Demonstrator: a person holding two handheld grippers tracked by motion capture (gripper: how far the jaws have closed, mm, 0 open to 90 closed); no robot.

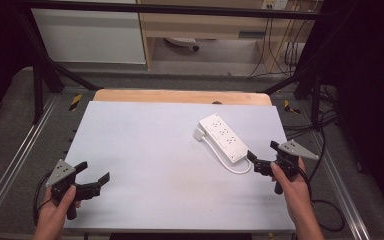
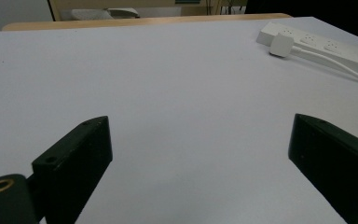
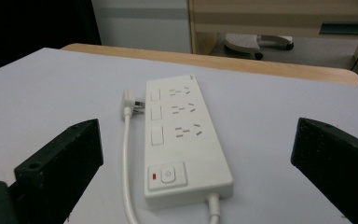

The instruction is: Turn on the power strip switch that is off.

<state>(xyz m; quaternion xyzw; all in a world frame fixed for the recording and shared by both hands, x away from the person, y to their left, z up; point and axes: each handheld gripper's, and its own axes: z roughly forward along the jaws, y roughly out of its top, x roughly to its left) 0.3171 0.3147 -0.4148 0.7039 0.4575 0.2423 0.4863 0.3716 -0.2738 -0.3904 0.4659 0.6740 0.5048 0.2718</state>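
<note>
The tabletop (image 1: 145, 150) is a wide pale sheet, bare but for one thing at its right. That leaves room for both hands to work from the near edge.

The power strip (image 1: 223, 136) lies flat on the right half, running slantwise, its switch end toward the person's right hand. It probably sits there so that hand can reach it first. Its cord (image 1: 232, 166) loops out from the near end and runs back along the strip's side. The plug (image 1: 199, 133) rests on the tabletop beside the far end, seemingly not pushed into any socket.

The right hand-held gripper (image 1: 260, 162) hovers just beside the strip's near end, jaws spread wide and touching nothing. In the right gripper view the strip (image 3: 182, 140) lies squarely between the jaws, which suggests an approach to grasp it.

The left hand-held gripper (image 1: 92, 177) waits at the near left, well apart from the strip, jaws wide and empty, likely held back until needed.
</note>
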